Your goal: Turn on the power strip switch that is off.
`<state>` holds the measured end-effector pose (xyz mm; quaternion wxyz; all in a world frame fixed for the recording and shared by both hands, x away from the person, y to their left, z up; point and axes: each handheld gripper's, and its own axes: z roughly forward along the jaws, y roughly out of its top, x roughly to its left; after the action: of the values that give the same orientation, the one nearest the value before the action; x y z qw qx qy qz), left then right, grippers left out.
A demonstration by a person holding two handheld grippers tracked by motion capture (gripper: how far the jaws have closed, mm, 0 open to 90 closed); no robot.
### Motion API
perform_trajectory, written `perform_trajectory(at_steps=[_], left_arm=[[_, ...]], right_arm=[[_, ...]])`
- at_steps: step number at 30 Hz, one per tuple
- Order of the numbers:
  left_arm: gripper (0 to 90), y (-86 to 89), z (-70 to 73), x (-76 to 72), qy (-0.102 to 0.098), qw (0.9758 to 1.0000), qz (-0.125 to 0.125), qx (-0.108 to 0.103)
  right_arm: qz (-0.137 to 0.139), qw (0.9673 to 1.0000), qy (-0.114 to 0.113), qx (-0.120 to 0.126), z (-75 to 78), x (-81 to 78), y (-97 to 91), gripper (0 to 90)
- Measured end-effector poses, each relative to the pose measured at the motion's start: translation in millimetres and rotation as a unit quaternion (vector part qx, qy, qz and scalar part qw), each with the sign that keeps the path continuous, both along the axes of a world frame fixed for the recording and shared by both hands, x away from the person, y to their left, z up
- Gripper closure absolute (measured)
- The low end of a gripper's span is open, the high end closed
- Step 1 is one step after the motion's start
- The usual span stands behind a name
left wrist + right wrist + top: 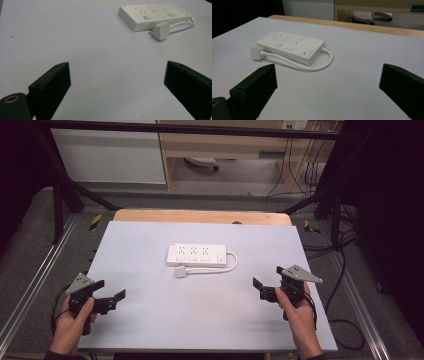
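Nearest me, at the bottom left of the high view, my left tool point(109, 295) sits low over the table point(150, 320) with its jaws spread wide and nothing between them; its own view confirms the gap, with bare surface between the two black pads. Moving right, the strip point(196, 254) lies flat near the middle of the table, well apart from both tools, its cable point(231, 262) looping out of the right end and curling back along the near side to the plug point(180, 272), which rests just beside the strip's near left corner. Further right, my right tool point(267, 281) is likewise gaping and empty, aimed roughly at the strip. From here I judge the main risks to be these: the plug is small and lies loose on a smooth top, so a pinch that lands off-centre could flick it away or skate it under the cable; the stiff loop may spring and drag the plug as soon as one end is lifted; and the strip is light enough that pushing the plug against it with one tool alone would likely shove the whole body across the table unless the other tool braces it first. Approaching too steeply could also jam a jaw tip into the table.
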<state>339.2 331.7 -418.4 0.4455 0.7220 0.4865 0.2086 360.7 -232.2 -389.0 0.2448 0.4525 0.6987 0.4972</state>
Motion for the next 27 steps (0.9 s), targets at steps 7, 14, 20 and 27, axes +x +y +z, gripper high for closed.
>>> perform_trajectory(at_steps=[7,14,20,27], left_arm=[[7.1,-0.9,-0.3,0.0,0.001,1.0,-0.001,0.002],[7.1,-1.3,-0.6,0.1,0.003,1.0,-0.002,0.002],[7.1,-1.8,-0.8,0.1,0.003,1.0,-0.003,0.002],[7.1,-2.3,-1.2,0.3,0.005,1.0,-0.005,0.006]], right_arm=[[0.006,1.0,-0.002,-0.005,11.9,10.2,6.3,2.1],[0.014,0.9998,-0.007,-0.009,21.5,19.2,13.2,2.2],[0.018,0.9997,-0.008,-0.016,26.1,31.6,22.0,2.4],[0.019,0.9996,-0.008,-0.018,30.5,42.6,27.8,3.4]])
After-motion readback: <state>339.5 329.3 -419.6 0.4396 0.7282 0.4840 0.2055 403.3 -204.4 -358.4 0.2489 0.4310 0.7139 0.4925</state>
